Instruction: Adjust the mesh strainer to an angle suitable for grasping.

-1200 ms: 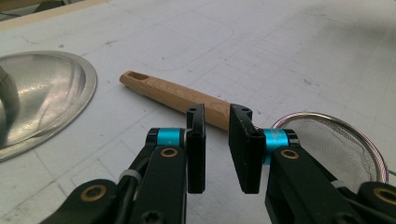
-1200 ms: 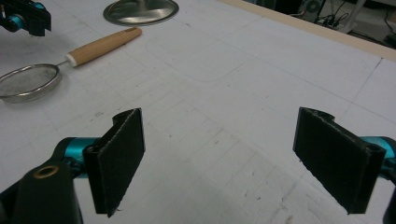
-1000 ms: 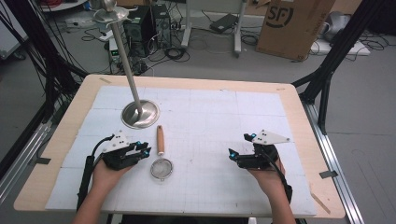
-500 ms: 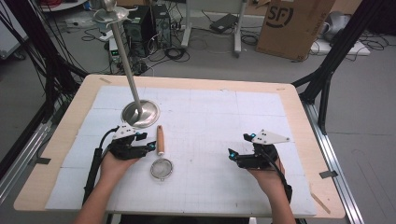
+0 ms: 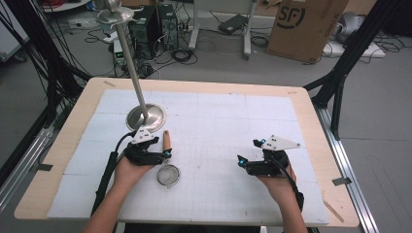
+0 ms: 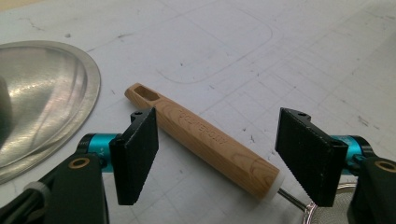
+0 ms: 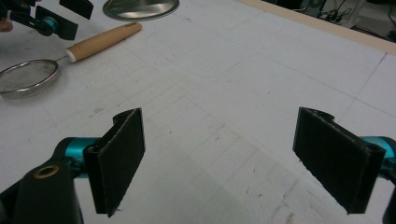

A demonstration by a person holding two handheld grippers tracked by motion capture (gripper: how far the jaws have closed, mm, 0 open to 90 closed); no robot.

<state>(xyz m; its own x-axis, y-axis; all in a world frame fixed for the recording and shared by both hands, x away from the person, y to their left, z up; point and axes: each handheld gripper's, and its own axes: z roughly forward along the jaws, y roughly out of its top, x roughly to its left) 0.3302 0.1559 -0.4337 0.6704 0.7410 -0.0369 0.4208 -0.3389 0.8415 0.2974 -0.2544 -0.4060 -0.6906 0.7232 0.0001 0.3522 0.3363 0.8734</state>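
**Strainer handle lined up, nothing gripped yet**

Because the padded white table point(image 5: 218, 116) carries so few things, the state of the work reads quickly. The biggest piece on it is the metal stand point(image 5: 145, 118), a round steel base with a tall pole rising toward a hook-like top, set at the far left. Just beside that base lies the small mesh strainer point(image 5: 168, 175), flat on the surface, its wooden handle point(image 6: 205, 142) pointing toward the stand and its sieve bowl toward the person.

The left gripper point(image 6: 219, 151) has just been opening its jaws, and they now stand wide on either side of the handle without touching it; the wood lies on the table between the pads. The right gripper point(image 7: 233, 163) waits well apart on the right side, its jaws spread with only bare table between them.

As I judge it, the approach is done and the grasp is not. Closing on the handle, lifting the strainer, and whatever is meant for the stand remain ahead.
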